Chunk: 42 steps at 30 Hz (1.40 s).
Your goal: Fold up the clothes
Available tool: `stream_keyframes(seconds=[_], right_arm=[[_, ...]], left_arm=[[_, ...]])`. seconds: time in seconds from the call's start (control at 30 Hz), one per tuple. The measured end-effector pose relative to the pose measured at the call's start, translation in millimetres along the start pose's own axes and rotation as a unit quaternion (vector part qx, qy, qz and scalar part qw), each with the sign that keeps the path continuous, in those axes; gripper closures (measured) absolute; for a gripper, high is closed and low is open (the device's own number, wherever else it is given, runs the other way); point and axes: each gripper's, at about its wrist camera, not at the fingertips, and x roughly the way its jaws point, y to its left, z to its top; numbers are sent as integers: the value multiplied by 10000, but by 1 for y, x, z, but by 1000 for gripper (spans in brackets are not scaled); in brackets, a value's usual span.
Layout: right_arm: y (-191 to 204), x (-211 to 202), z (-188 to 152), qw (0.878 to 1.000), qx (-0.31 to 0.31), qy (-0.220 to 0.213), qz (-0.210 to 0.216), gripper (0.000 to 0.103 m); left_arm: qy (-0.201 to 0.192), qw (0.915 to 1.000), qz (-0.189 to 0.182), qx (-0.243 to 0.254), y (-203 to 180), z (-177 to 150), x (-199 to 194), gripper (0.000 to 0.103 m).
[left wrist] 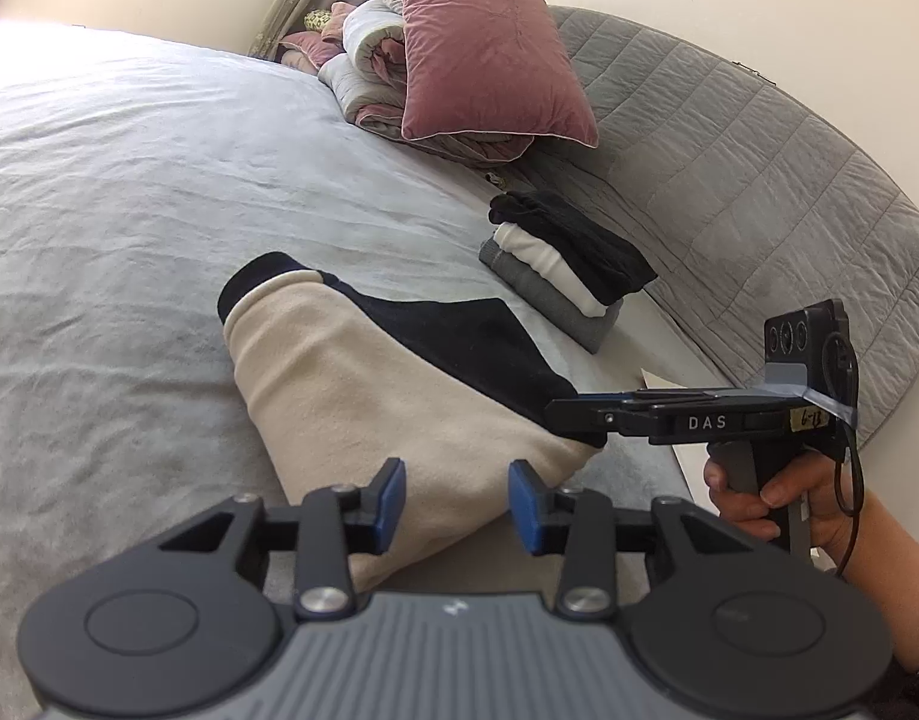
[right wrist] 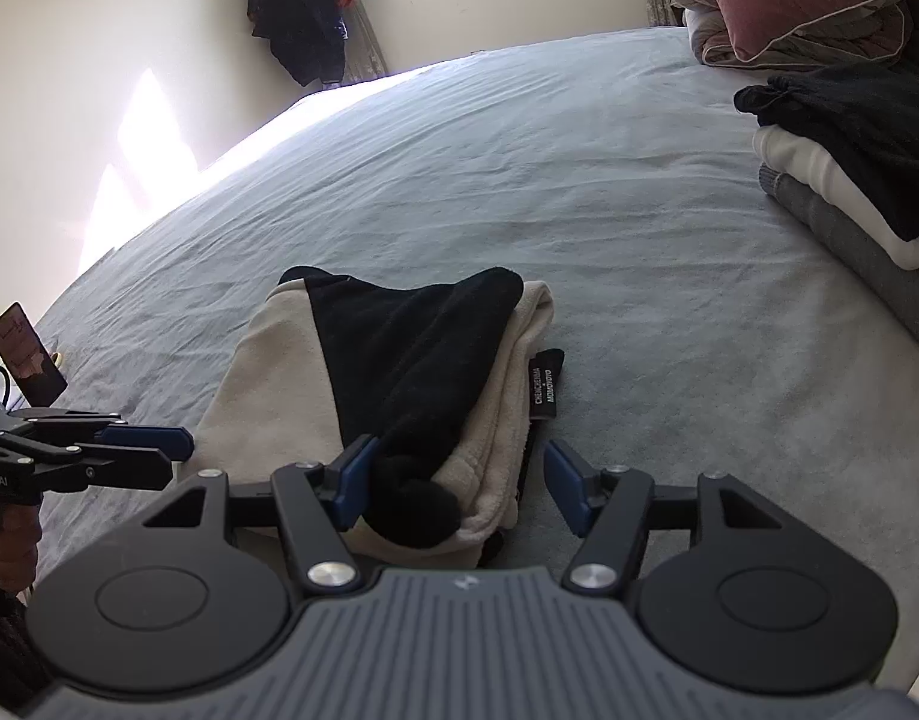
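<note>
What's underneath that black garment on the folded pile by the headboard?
Under the black garment lies a white folded piece, then a grey one at the bottom, resting on the bed. Anything tucked inside the folds is hidden.

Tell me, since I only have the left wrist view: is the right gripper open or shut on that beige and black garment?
Observer: Open. The right gripper has its fingers apart, with the near edge of the folded garment between them, not pinched.
Operator: Anything sticking out of the fold?
Observer: Yes. A black label tab with white lettering pokes out on the side facing the folded stack and lies flat on the bed sheet.
</note>
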Motion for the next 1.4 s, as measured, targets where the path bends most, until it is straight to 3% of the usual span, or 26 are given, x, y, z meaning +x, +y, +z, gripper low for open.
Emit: stream_keyframes(seconds=[0.03,0.17,0.4,0.57,0.8,0.9,1.03,1.1,1.27,1.4], right_arm=[[-1,0,0,10000,62,7,8,34],[-11,1,1,9987,491,44,136,29],[-31,9,3,9869,1510,170,534,26],[-59,23,-1,9541,2778,435,1027,25],[-71,30,-4,9387,3159,424,1315,24],[-71,30,-5,9331,3305,363,1373,24],[-76,31,-5,9203,3600,291,1503,24],[-76,32,-3,9191,3629,280,1511,24],[-66,32,3,9317,3390,179,1292,13],[-59,32,8,9405,3204,105,1123,13]], left_arm=[[-31,10000,43,-18,1,2,-2,45],[-121,9994,283,-140,7,6,-7,25],[119,9963,503,-689,28,8,3,23],[584,9881,383,-1367,47,4,22,24],[598,9793,173,-1924,59,4,37,23],[547,9761,86,-2100,61,4,42,17],[504,9733,-79,-2236,59,5,48,1],[492,9742,-22,-2203,56,5,50,1],[504,9767,101,-2083,51,6,54,0],[505,9753,-1,-2151,55,6,54,0]])
